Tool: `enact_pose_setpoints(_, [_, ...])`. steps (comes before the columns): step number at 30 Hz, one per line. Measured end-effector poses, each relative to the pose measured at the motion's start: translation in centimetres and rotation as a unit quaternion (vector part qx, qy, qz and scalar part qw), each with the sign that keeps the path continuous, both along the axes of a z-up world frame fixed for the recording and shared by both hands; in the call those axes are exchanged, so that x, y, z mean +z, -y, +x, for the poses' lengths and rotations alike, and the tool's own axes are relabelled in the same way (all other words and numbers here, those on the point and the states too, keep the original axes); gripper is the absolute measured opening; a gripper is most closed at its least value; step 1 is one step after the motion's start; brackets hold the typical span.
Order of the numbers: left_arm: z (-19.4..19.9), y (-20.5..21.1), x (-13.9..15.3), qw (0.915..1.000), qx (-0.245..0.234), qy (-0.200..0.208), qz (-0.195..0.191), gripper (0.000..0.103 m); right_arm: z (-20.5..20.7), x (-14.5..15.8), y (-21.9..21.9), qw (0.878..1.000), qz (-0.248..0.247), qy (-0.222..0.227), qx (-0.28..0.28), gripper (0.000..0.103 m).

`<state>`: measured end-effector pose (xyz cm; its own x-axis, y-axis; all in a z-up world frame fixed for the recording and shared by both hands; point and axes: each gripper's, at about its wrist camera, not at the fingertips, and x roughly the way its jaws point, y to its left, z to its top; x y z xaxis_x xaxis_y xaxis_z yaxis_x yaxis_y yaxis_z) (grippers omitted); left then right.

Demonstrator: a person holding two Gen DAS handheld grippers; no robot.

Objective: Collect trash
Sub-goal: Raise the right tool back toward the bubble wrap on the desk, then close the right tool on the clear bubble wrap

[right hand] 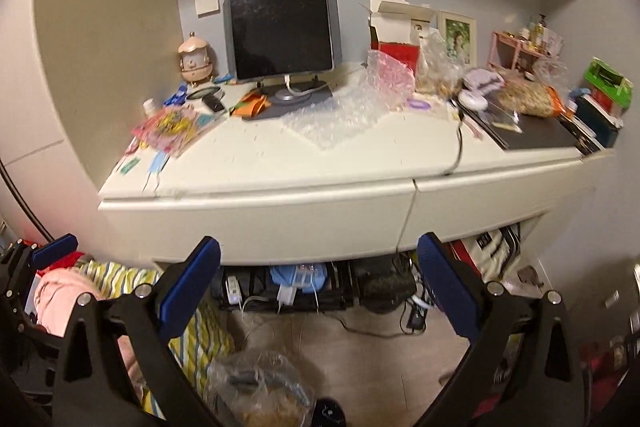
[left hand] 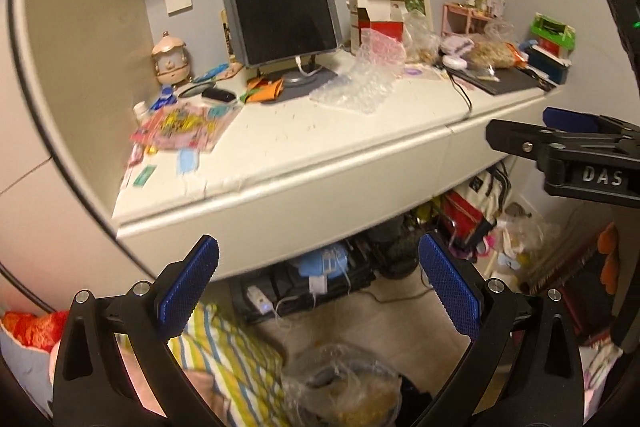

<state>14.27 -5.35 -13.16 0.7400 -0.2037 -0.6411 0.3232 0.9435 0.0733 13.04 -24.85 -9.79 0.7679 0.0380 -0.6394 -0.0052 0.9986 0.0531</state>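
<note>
Clear bubble wrap [right hand: 340,115], one crumpled sheet, lies mid-desk in front of one dark tablet [right hand: 280,13], with one torn carton [right hand: 396,31] and two bags of snacks behind it. White desk [right hand: 280,163] has bare surface along its front edge, and open floor lies below. Left gripper [left hand: 320,291] and right gripper [right hand: 320,287] both hang spread wide and empty before the desk front, above one plastic bag [right hand: 260,383] on the floor.
</note>
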Motion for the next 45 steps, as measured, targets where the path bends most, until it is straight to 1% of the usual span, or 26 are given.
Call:
enact_pose_setpoints(3, [3.2, 2.1, 0.7, 0.9999, -0.003, 0.011, 0.007, 0.097, 3.6, 0.1, 1.4, 1.0, 0.003, 0.001, 0.003, 0.096])
enact_pose_setpoints(9, [9.5, 6.1, 1.2, 0.9999, 0.008, 0.007, 0.01, 0.097, 11.3, 0.2, 4.5, 1.0, 0.001, -0.009, 0.009, 0.096])
enact_pose_setpoints(16, [16.9, 9.6, 1.4, 0.9997, 0.019, -0.012, 0.001, 0.097, 19.5, -0.7, 7.5, 1.0, 0.006, -0.029, 0.006, 0.096])
enact_pose_setpoints(19, [19.8, 10.7, 1.2, 0.9995, 0.023, -0.018, 0.012, 0.097, 23.1, -1.5, 8.4, 0.999, 0.01, -0.043, 0.003, 0.096])
enact_pose_setpoints(23, [23.0, 11.9, 0.9, 0.9992, 0.017, -0.016, 0.032, 0.097, 26.7, -2.9, 8.9, 0.998, 0.003, -0.058, 0.006, 0.096])
enact_pose_setpoints(29, [27.2, 12.9, -0.1, 0.9989, 0.011, -0.023, 0.041, 0.097, 30.5, -4.9, 9.6, 0.997, -0.003, -0.079, 0.011, 0.096])
enact_pose_setpoints(34, [29.7, 13.1, -1.0, 0.9987, 0.017, -0.033, 0.033, 0.097, 33.1, -6.4, 9.9, 0.995, -0.009, -0.095, 0.018, 0.096])
enact_pose_setpoints(40, [31.7, 13.9, -2.1, 0.9987, 0.009, -0.038, 0.034, 0.097, 35.5, -8.3, 9.6, 0.993, -0.015, -0.113, 0.023, 0.096])
enact_pose_setpoints(45, [32.3, 14.3, -2.8, 0.9985, 0.003, -0.042, 0.034, 0.097, 36.9, -9.7, 9.1, 0.992, -0.024, -0.124, 0.02, 0.096])
